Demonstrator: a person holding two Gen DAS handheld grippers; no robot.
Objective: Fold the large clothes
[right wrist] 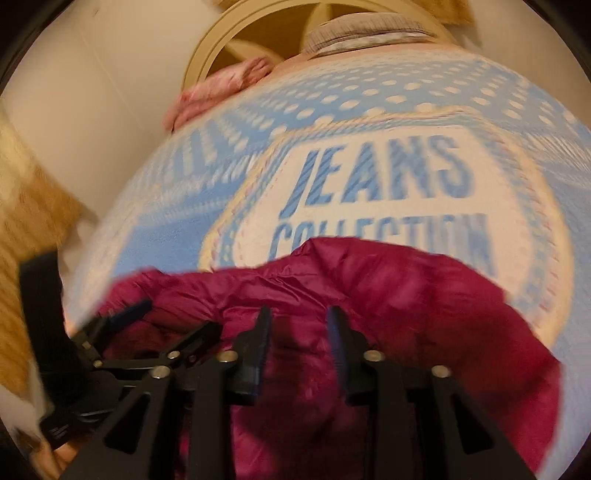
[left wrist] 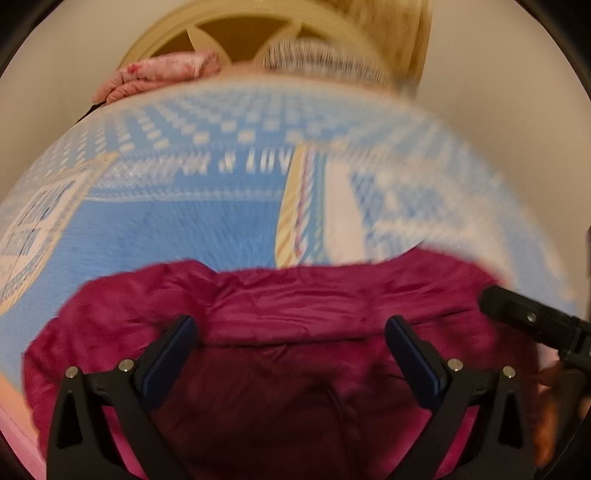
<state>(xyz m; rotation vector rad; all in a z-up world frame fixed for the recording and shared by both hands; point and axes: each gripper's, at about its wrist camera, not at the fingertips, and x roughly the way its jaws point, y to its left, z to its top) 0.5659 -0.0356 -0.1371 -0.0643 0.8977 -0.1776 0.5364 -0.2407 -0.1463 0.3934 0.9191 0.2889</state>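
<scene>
A magenta quilted jacket [left wrist: 295, 306] lies bunched on a blue and white patterned bedspread [left wrist: 166, 229]. My left gripper [left wrist: 291, 328] is open wide, hovering over the jacket with nothing between its fingers. The right gripper shows at the right edge of the left wrist view [left wrist: 532, 317]. In the right wrist view the jacket [right wrist: 406, 291] lies over the "JEANS COLLECTION" print [right wrist: 376, 177]. My right gripper [right wrist: 299, 321] is open with a narrower gap, just above the jacket. The left gripper [right wrist: 122, 332] shows at the lower left there. Both views are motion-blurred.
A pink cloth [left wrist: 159, 74] and a grey knitted item [left wrist: 317, 55] lie at the bed's far end, before a cream round-spoked headboard [left wrist: 240, 33]. An orange-tan cloth [right wrist: 29, 206] is at the left. A pale wall [right wrist: 110, 74] is behind.
</scene>
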